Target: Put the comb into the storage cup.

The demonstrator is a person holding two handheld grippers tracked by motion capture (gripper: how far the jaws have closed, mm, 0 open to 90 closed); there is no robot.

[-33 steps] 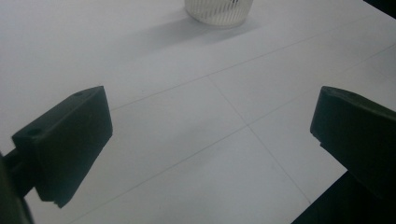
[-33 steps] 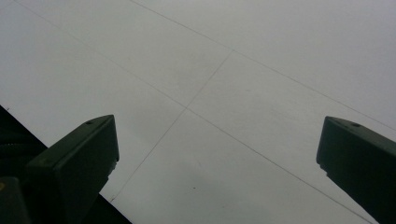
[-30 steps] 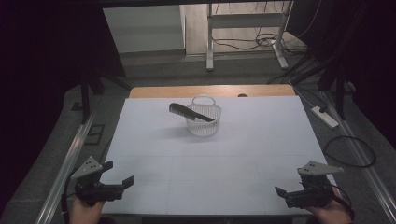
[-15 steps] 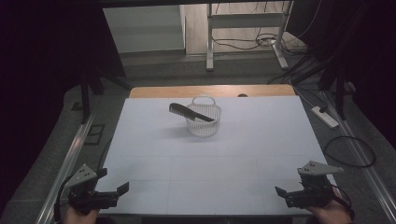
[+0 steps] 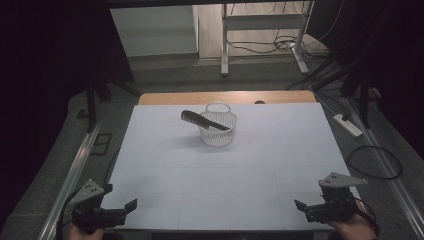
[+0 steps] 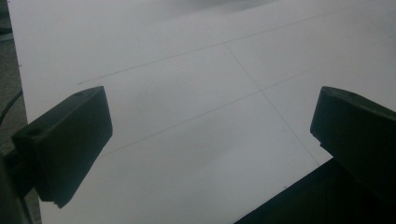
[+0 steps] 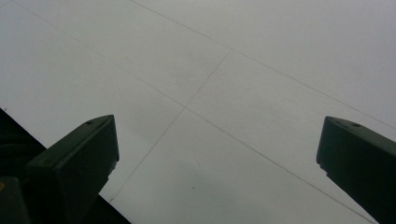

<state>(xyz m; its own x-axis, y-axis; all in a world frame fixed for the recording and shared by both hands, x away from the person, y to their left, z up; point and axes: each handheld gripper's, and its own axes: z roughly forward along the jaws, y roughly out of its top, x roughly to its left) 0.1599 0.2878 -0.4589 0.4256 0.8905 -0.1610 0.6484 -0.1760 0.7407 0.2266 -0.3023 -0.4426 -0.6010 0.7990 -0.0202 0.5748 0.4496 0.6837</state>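
A small white wire basket (image 5: 218,128) stands at the far middle of the white table (image 5: 220,175). A black comb (image 5: 205,120) lies slanted across its rim, its handle end sticking out to the left. My left gripper (image 5: 127,210) hovers at the table's near left corner, jaws wide apart and empty; its fingers (image 6: 65,140) frame bare white table. My right gripper (image 5: 300,206) sits at the near right corner, likewise open, its fingers (image 7: 74,163) over bare table. Both are far from the basket.
Past the white sheet runs the table's wooden far edge (image 5: 225,96). A metal frame (image 5: 260,30) and cables (image 5: 280,45) lie on the floor beyond. A power strip (image 5: 348,125) and a cable loop (image 5: 372,162) lie at the right; rails run along both sides.
My left gripper has drawn back toward the near edge and a little to the left. The right gripper, the basket and the comb have stayed put.
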